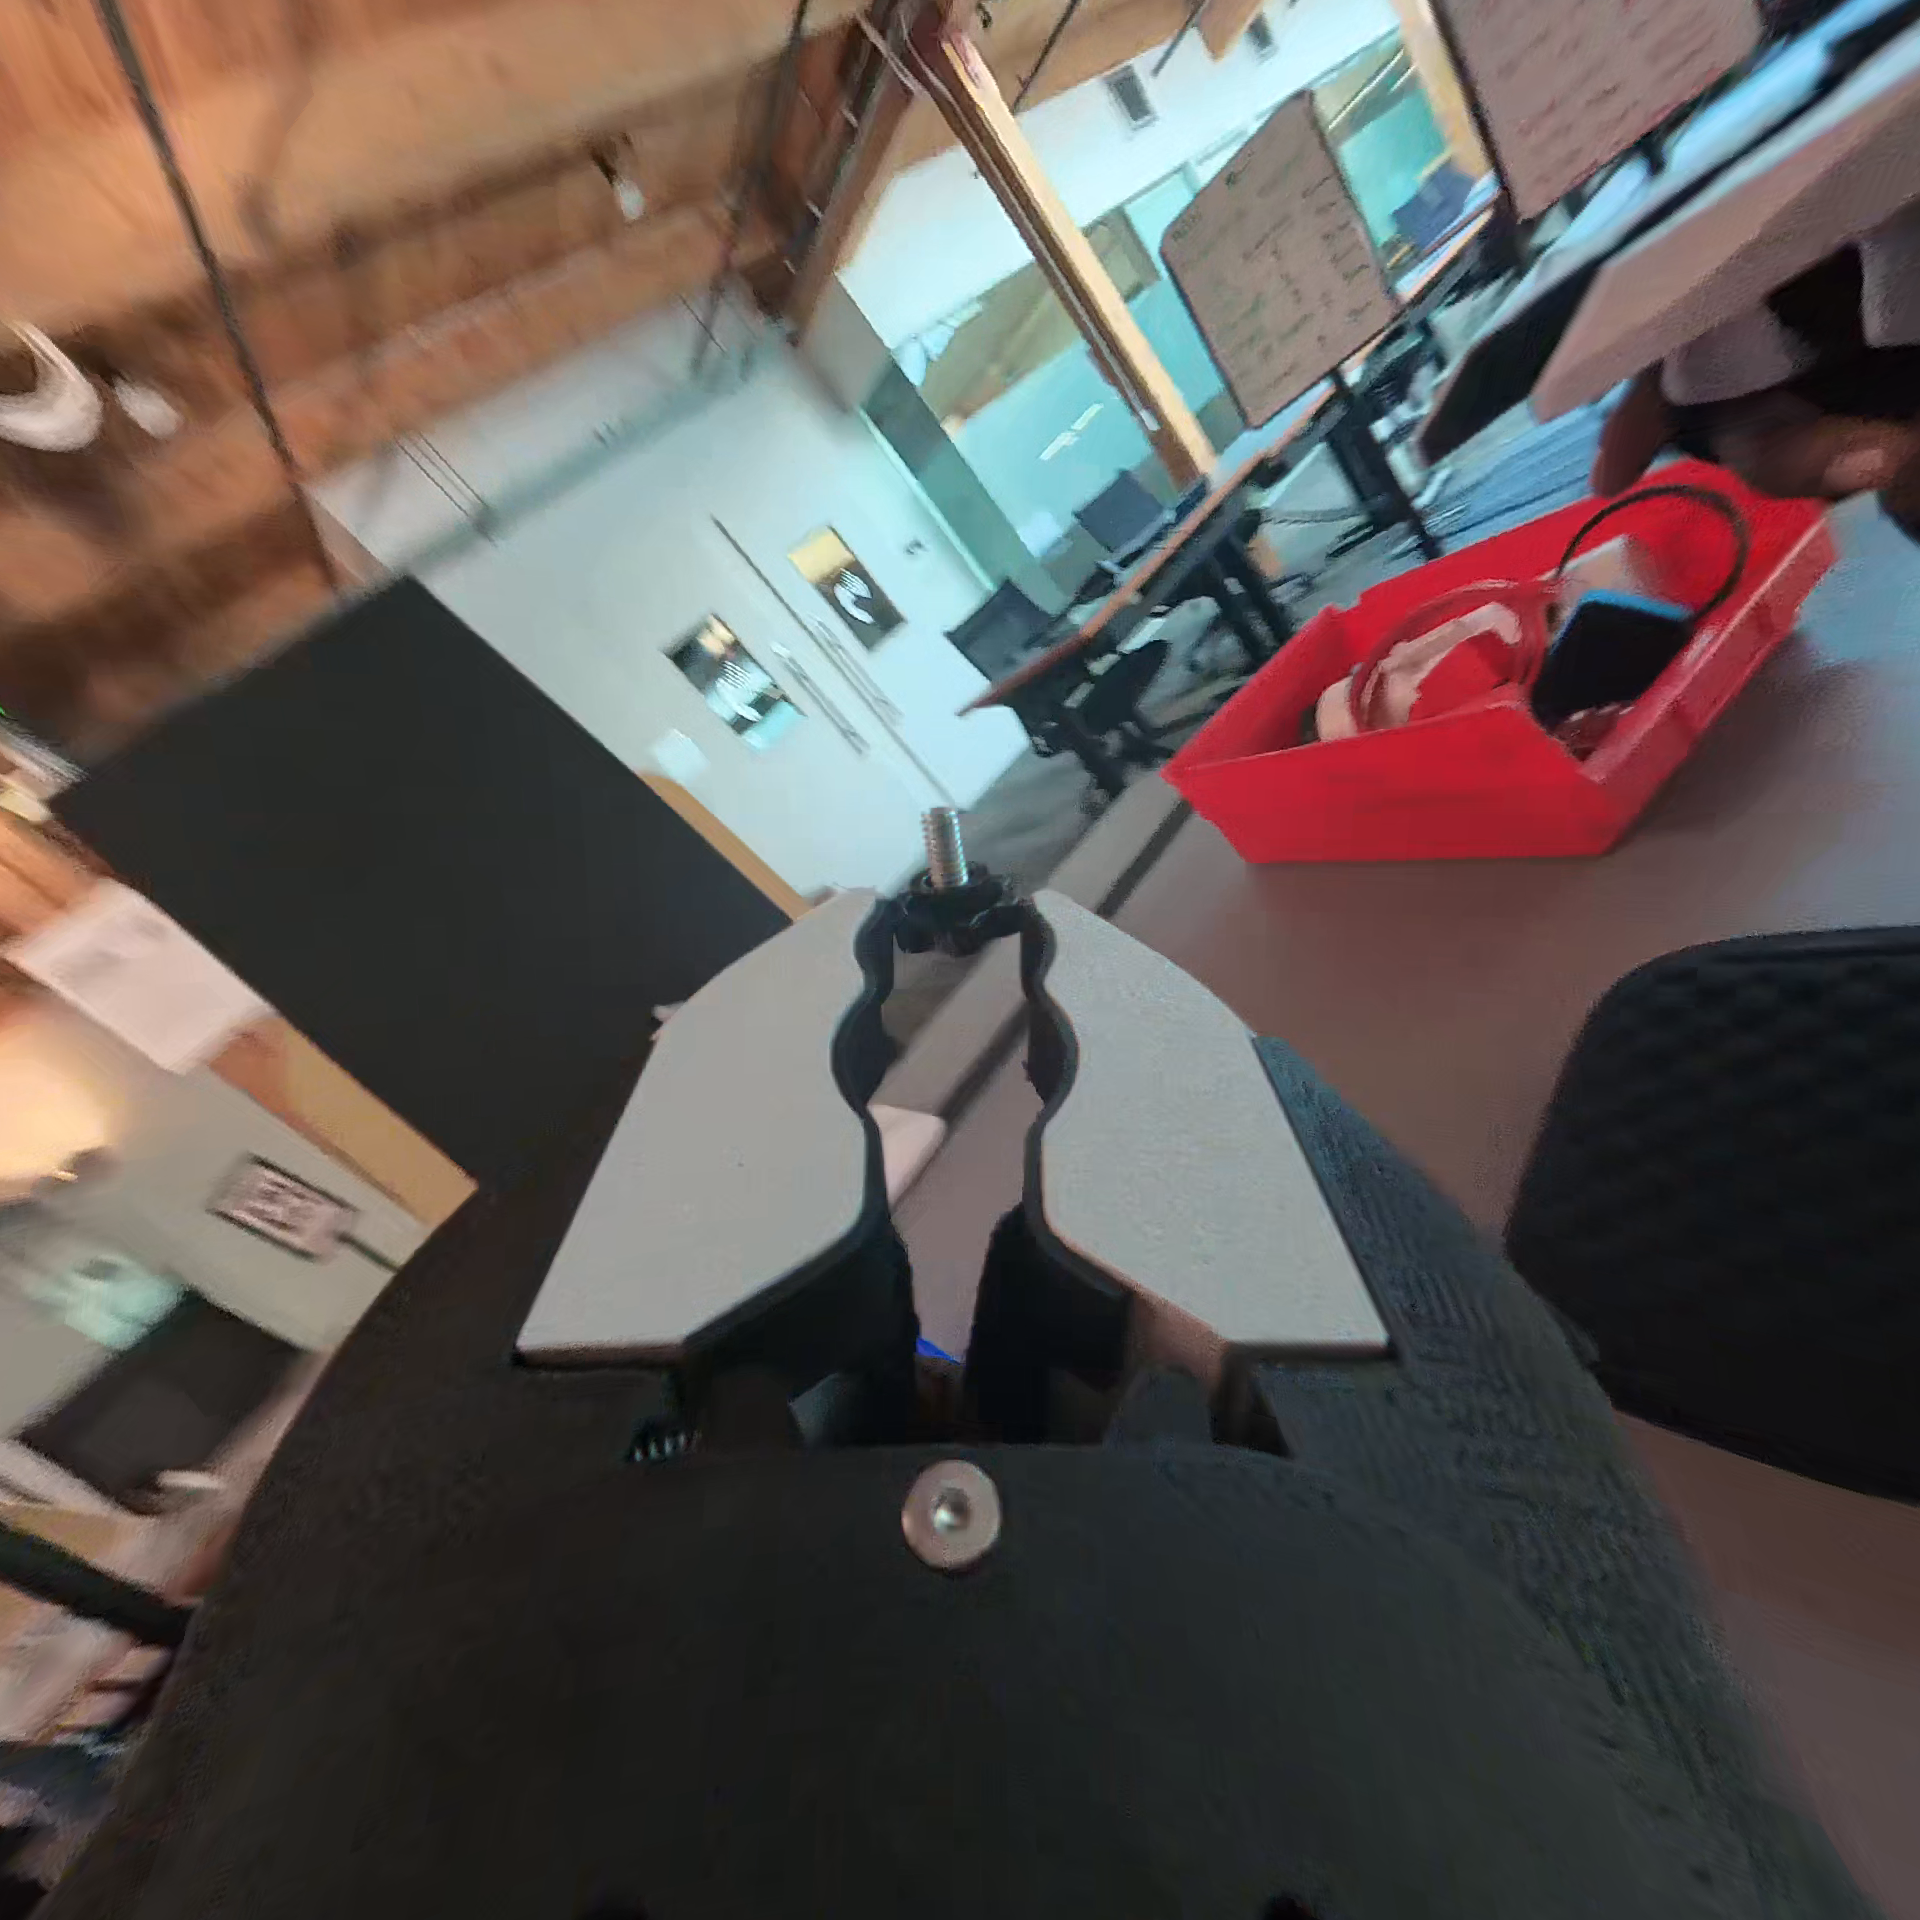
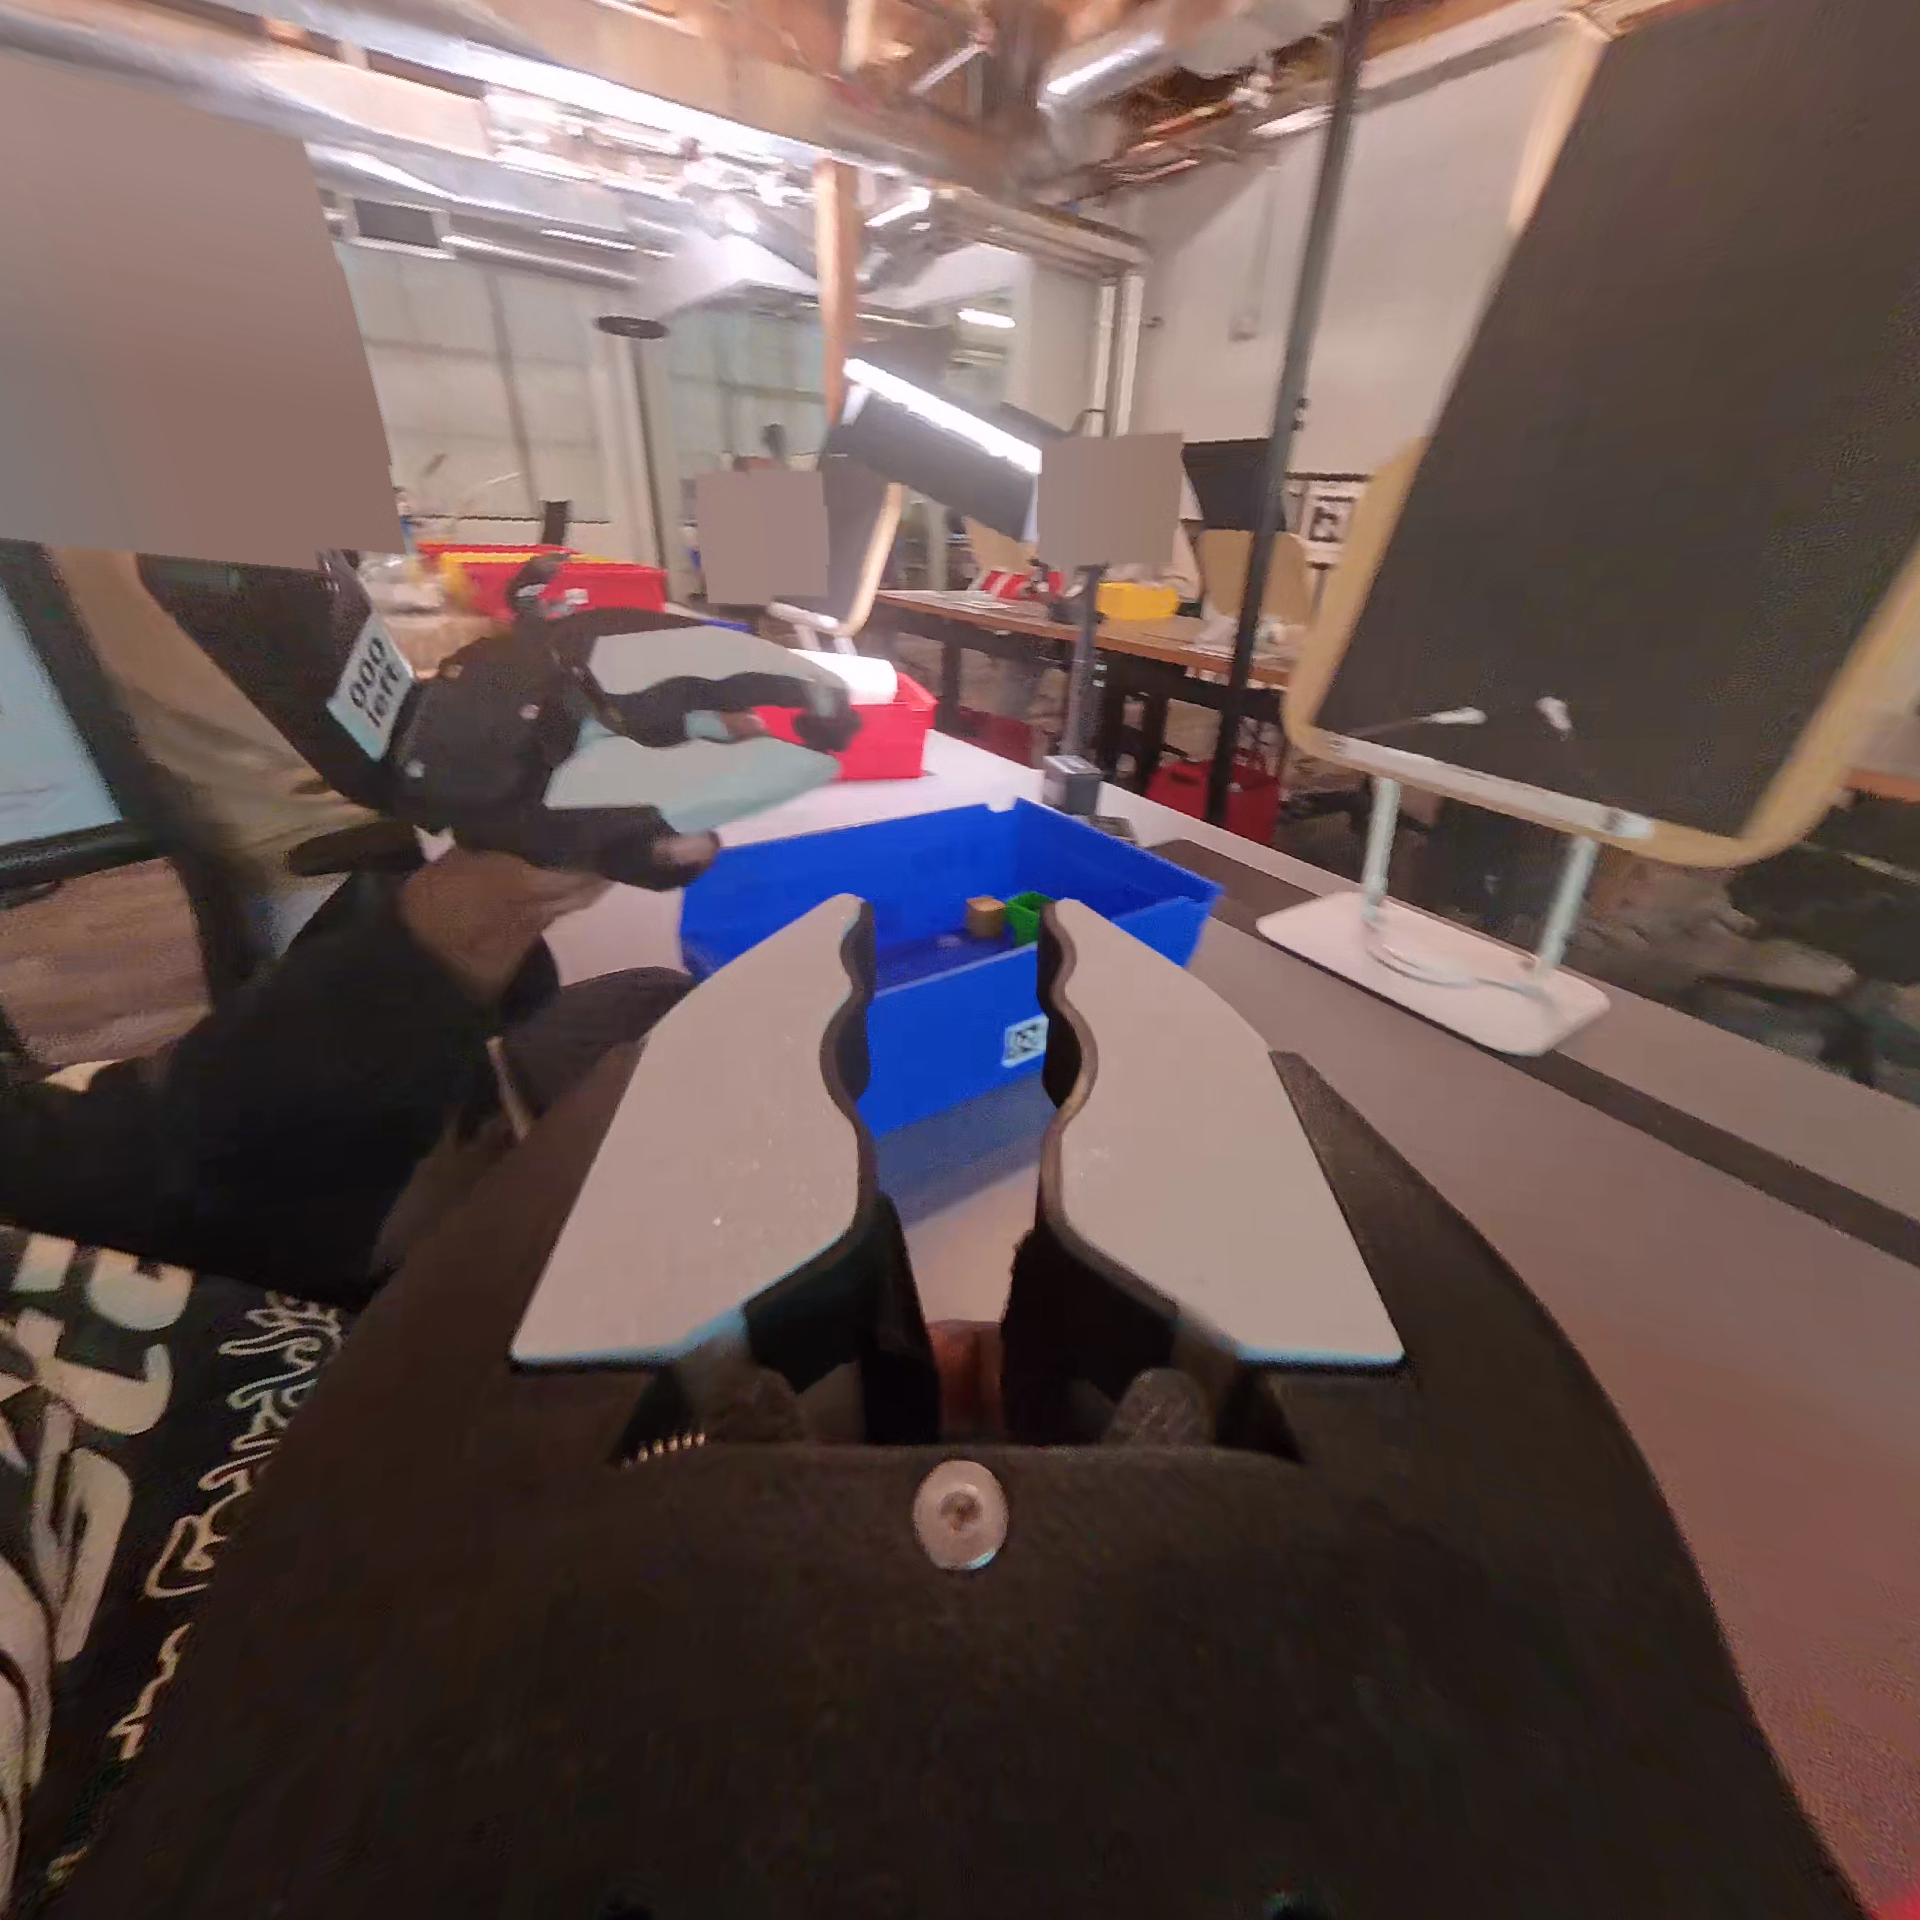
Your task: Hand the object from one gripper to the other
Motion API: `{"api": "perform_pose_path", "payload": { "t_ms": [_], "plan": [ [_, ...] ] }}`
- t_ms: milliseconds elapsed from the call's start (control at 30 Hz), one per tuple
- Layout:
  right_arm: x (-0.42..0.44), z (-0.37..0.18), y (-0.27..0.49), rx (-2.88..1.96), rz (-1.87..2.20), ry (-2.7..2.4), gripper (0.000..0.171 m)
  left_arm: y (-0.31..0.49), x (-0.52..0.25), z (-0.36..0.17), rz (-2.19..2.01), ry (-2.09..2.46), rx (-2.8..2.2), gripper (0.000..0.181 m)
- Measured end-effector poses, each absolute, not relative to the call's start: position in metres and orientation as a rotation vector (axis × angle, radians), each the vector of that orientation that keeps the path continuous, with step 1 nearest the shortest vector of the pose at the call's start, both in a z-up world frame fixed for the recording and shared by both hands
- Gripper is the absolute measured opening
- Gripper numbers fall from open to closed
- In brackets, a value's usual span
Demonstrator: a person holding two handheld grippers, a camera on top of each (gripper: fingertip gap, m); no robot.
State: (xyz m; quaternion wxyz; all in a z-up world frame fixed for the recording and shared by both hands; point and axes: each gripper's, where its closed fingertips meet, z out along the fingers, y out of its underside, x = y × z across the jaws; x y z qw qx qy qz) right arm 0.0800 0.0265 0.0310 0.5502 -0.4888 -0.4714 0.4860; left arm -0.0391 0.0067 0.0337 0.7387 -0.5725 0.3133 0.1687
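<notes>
My left gripper is shut on a small black knob screw, its silver threaded stud sticking up past the fingertips. It is held in the air, tilted, above the table edge. In the right wrist view the left gripper shows at the upper left, held by a hand in a dark sleeve, with the black knob at its tips. My right gripper is open and empty, low over the table, pointing toward a blue bin. The two grippers are apart.
A red bin holding a black cable, a dark box and clear plastic stands on the table at right. The blue bin holds a tan block and a green block. A black panel on a white stand stands at right. More red bins lie behind. The left gripper's tips are roughly 12 cm from the right gripper's.
</notes>
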Motion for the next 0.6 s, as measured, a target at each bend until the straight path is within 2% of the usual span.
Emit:
{"api": "perform_pose_path", "payload": {
  "t_ms": [167, 367, 600],
  "plan": [
    [0.053, 0.039, -0.020, -1.009, 1.100, -1.144, 0.028, -0.015, -0.001, 0.048, 0.752, 0.787, -1.042, 0.022],
    [0.047, 0.046, -0.045, -0.794, 0.880, -1.153, 0.022, -0.034, 0.021, 0.041, 1.065, 0.930, -0.866, 0.023],
    [0.041, 0.032, -0.053, -0.725, 0.723, -1.267, 0.014, -0.034, 0.026, 0.025, 1.143, 1.023, -0.854, 0.023]
  ]
}}
